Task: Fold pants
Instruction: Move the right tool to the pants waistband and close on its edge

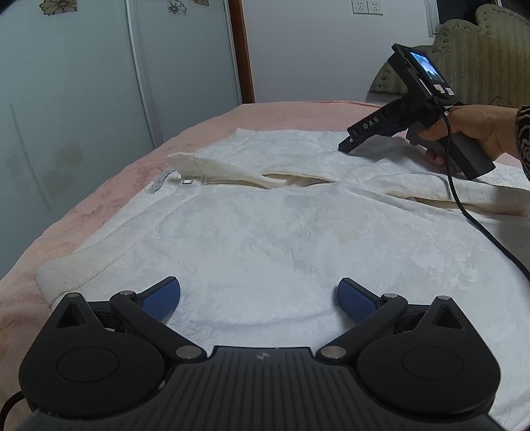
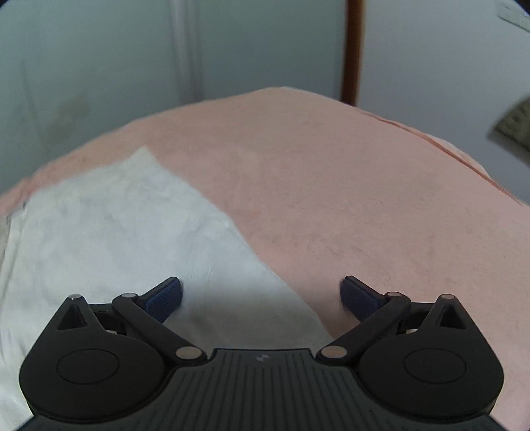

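White fleecy pants [image 1: 265, 238] with a faint embossed pattern lie spread flat on a pink plush bedspread [image 1: 109, 165], filling the middle of the left wrist view. A thick cream pile lining shows at the turned-back edge [image 1: 212, 165] toward 11 o'clock, with a small silver tag [image 1: 187, 181] and a grey loop [image 1: 159, 182] just beside it. A pale yellowish stain [image 1: 346, 235] marks the cloth right of centre.

The left gripper [image 1: 259, 300] hangs over the near cloth, its blue ribbed pads [image 1: 160, 300] wide apart and clamped on nothing. At 2 o'clock a bare hand [image 1: 470, 132] holds the right gripper [image 1: 344, 146], a black pistol-shaped tool lettered "DAS" with a small lit screen [image 1: 429, 71] and a trailing black cable [image 1: 463, 205]; its tip is at the far cloth.

In the blurred right wrist view, the right gripper's fingers [image 2: 164, 298] stand wide apart, straddling the pants' slanting edge [image 2: 232, 228], white cloth at 8 o'clock and pink bedspread elsewhere.

Behind are frosted sliding doors [image 1: 99, 83], white wall sockets [image 1: 367, 6] and a quilted olive headboard [image 1: 480, 56].
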Demonstrator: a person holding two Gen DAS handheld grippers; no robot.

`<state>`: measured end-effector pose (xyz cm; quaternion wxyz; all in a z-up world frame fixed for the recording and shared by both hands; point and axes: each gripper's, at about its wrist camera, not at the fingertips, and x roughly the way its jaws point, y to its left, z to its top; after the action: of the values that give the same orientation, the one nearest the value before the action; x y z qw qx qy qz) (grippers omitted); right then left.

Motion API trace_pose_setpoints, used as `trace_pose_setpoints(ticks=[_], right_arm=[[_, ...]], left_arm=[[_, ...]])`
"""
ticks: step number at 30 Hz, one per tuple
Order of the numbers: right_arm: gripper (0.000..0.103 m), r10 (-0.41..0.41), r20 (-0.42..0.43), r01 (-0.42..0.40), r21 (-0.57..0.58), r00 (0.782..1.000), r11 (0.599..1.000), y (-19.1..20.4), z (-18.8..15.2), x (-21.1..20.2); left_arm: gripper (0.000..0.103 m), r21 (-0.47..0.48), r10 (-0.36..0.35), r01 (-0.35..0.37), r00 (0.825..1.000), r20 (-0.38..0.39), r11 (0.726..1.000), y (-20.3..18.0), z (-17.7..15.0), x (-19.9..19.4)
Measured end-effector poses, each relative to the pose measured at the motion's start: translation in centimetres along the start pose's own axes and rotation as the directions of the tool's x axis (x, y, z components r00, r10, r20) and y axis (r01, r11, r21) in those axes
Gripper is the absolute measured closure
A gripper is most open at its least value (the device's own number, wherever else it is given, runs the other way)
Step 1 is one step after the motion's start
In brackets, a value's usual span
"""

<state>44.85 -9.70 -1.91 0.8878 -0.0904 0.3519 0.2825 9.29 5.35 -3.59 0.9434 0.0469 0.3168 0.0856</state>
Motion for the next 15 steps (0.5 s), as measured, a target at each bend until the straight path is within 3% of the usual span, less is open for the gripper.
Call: trace_pose_setpoints(ticks=[3,4,5,8,11,15], right_arm=[[0.0,-0.002,-0.009,0.003,0.022,1.0,1.0,-0.1,0.0,-0.1],[0.006,-0.01,-0.005,0.01,0.015,1.0,1.0,0.2,-0.1,-0.1],[0.027,-0.003,0.012,0.003,-0.002,1.0,1.0,0.6,-0.3,-0.4],[0.072,0.006,0.06,-0.004,-0.034,0.998,0.999,1.8,-0.8,-1.6],[0.086,-0.039,0.076,0.048,-0.13,0.996,0.99,3.7,-1.3,-2.7],[0.091,-0.088,0.133,0.122,-0.271,0.987,0.955,6.8,-2.5,-4.5]], left_arm=[[0.0,-0.001,0.0,0.0,1.0,0.0,1.0,0.0,0.0,0.0],[0.0,-0.002,-0.001,0.001,1.0,0.0,1.0,0.0,0.0,0.0],[0.0,-0.003,-0.002,0.002,1.0,0.0,1.0,0.1,0.1,0.0],[0.0,-0.006,-0.013,0.013,1.0,-0.005,1.0,0.3,0.2,0.0],[0.001,-0.009,-0.055,0.055,0.998,-0.037,0.998,1.1,1.1,0.1],[0.001,-0.061,-0.104,0.101,0.994,-0.038,0.993,3.8,4.9,0.7]])
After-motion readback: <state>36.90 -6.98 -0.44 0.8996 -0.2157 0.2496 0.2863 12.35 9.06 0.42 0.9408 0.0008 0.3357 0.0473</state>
